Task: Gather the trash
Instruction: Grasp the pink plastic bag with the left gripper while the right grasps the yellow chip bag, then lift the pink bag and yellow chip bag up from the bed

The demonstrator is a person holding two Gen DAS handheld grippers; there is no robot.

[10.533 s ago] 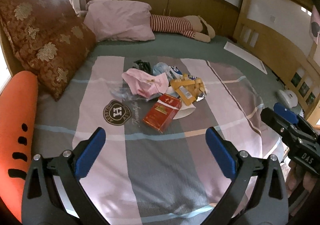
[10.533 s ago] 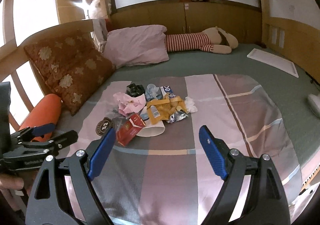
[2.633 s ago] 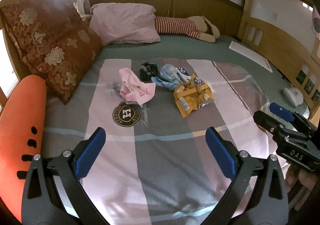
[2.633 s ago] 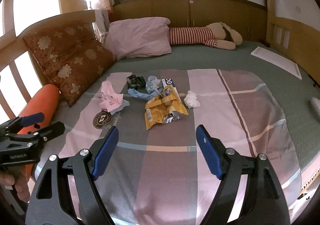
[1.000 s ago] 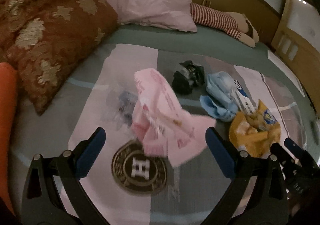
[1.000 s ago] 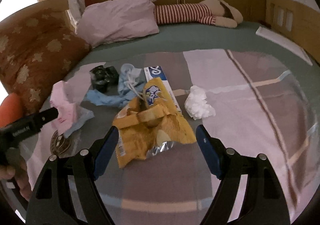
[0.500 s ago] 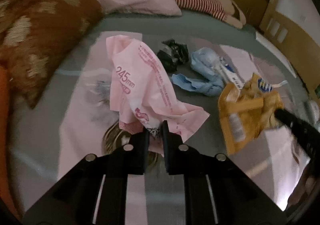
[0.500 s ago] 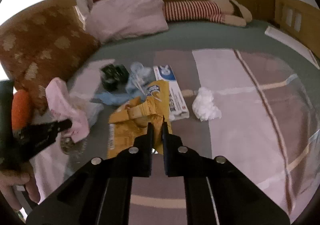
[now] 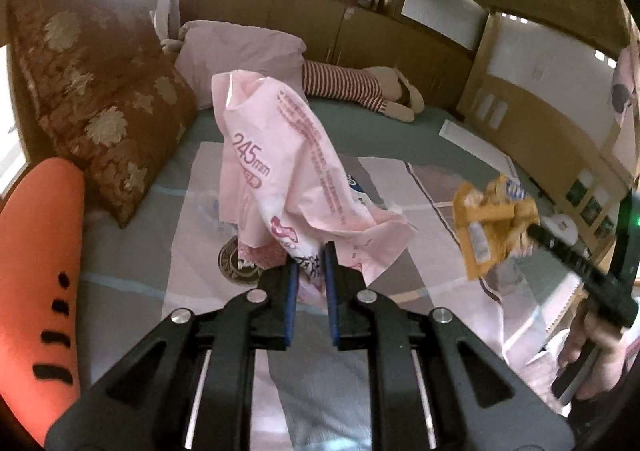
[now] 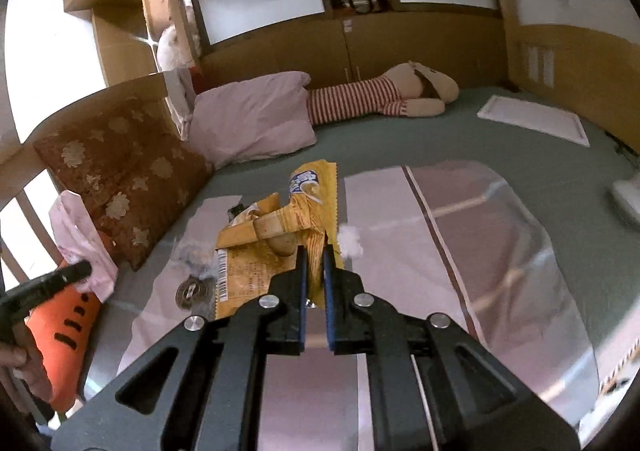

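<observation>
Right now the left gripper fingers pinch only a corner of the pink wrapper and the right gripper fingers only an edge of the yellow chip bag, both hanging above the bed, so either thin hold could slip and drop litter back.

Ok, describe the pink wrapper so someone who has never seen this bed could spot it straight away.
Start at the bed with the striped blanket, near the brown flowered cushion. The left tongs hold the pink wrapper up above it. Unlike the yellow snack bag in the right tongs, it is pale pink, printed 245mm.
</observation>
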